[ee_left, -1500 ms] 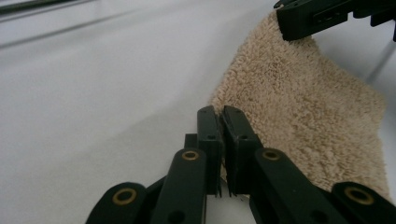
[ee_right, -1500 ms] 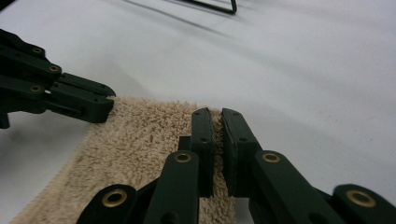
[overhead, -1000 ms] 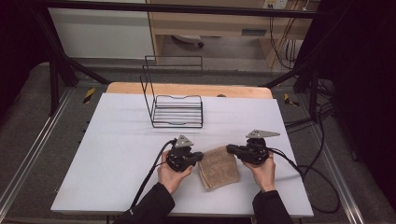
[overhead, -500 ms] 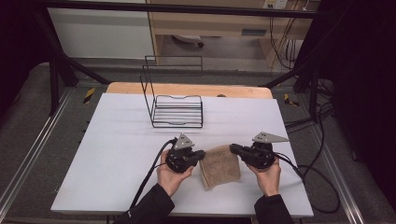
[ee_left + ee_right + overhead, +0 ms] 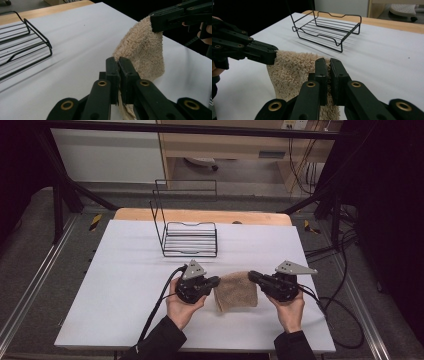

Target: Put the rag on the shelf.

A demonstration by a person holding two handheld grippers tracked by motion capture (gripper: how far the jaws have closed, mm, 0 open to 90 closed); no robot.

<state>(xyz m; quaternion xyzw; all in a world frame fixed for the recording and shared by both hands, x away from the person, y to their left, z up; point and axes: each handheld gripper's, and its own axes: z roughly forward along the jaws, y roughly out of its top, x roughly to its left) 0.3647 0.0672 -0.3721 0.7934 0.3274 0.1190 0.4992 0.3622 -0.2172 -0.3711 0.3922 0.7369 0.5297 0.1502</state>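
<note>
Left gripper [image 5: 216, 281] clamped on left top corner of towel [image 5: 236, 291]; jaws nearly together, cloth edge pinched between pads in left gripper view [image 5: 119, 75]. Held in left hand [image 5: 182, 307], sleeve dark, cable trailing down toward table edge. Right gripper [image 5: 251, 276] clamped on opposite top corner; same pinch seen in right gripper view [image 5: 327, 75], beige pile bulging either side of the pads. Held in right hand [image 5: 290, 310], grey plate on top.

Towel stretched between both grippers, top edge lifted off table, lower part hanging and curling; bottom edge appears to touch or sit just above table, cannot tell which. Beige, terry texture. Near front middle of table [image 5: 125, 295], white top, wooden strip along far edge.

Wire rack [image 5: 190, 237] well apart from towel, farther back on table, left of centre; black, flat ribbed base with tall upright frame at the back. Stands upright, nothing in it.

Black frame bars and cables around table, grey floor below, pale furniture beyond far edge.
</note>
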